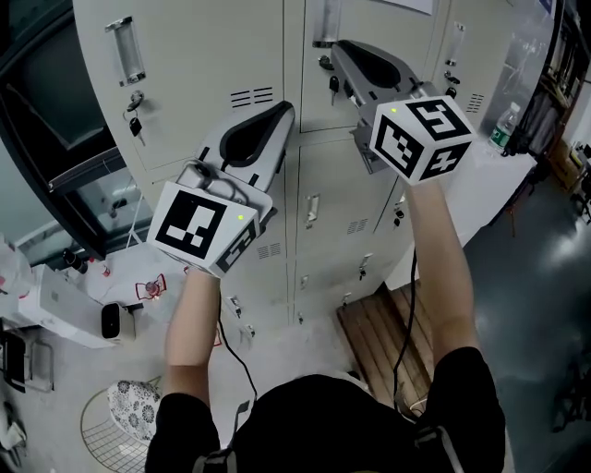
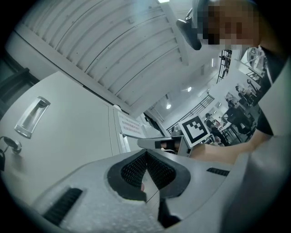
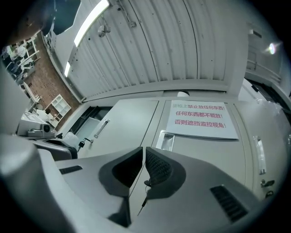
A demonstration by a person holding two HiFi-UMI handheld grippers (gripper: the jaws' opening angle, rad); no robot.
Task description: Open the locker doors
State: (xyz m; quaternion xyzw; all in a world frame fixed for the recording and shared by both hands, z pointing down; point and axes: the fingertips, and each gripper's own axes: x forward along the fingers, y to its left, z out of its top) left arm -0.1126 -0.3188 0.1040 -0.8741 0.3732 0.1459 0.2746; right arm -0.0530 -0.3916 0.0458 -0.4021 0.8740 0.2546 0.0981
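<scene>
The grey locker doors (image 1: 212, 55) stand closed in front of me, each with a recessed metal handle (image 1: 126, 51) and a key (image 1: 135, 125) hanging from its lock. My left gripper (image 1: 284, 109) is raised before the gap between two upper doors, its jaws together with nothing in them (image 2: 146, 152). My right gripper (image 1: 340, 46) is higher and to the right, near another handle (image 1: 326, 23). It is shut and empty (image 3: 143, 148). Behind its jaws hangs a small key (image 3: 146, 183), not held. One door bears a paper sign (image 3: 200, 119) with red print.
Lower locker doors (image 1: 312, 210) run down towards the floor. A wooden pallet (image 1: 383, 337) lies on the floor at the right. A wire basket (image 1: 115, 425) and a white table (image 1: 65, 305) with small items are at the left. On a counter at the far right stands a water bottle (image 1: 503, 129).
</scene>
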